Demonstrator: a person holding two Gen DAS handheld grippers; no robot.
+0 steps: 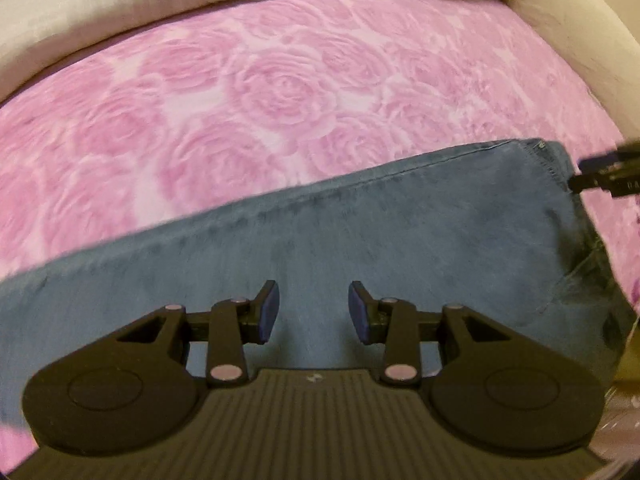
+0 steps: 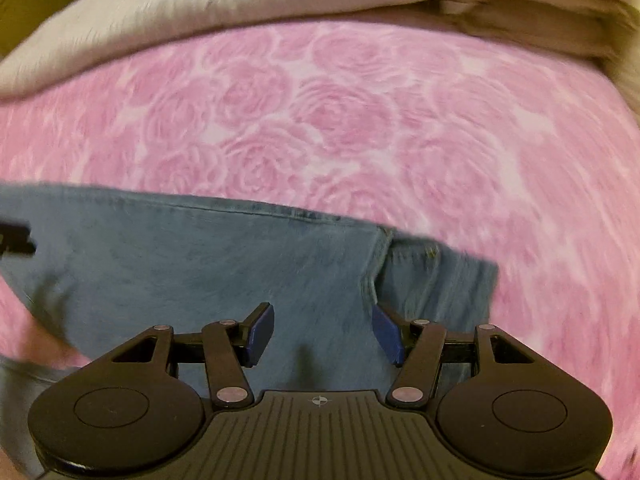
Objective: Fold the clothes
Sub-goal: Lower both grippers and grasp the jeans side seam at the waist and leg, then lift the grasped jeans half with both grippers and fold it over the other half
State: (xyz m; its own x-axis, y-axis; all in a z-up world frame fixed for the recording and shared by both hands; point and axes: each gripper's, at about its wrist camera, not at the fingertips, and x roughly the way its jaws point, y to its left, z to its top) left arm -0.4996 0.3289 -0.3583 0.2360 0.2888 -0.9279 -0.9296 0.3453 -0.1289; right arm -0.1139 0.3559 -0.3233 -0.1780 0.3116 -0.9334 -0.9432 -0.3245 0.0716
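Jeans on pink rose blanket — waistband only in right view, left claw and right claw spread

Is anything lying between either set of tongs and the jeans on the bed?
Nothing visible. The left tongs and right tongs both hang open directly over the folded jeans, with only bare denim below; the pink rose blanket beyond carries no clutter.

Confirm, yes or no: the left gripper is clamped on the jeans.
No: the left gripper hangs over the jeans with its blue pads apart and no cloth pinched between them.
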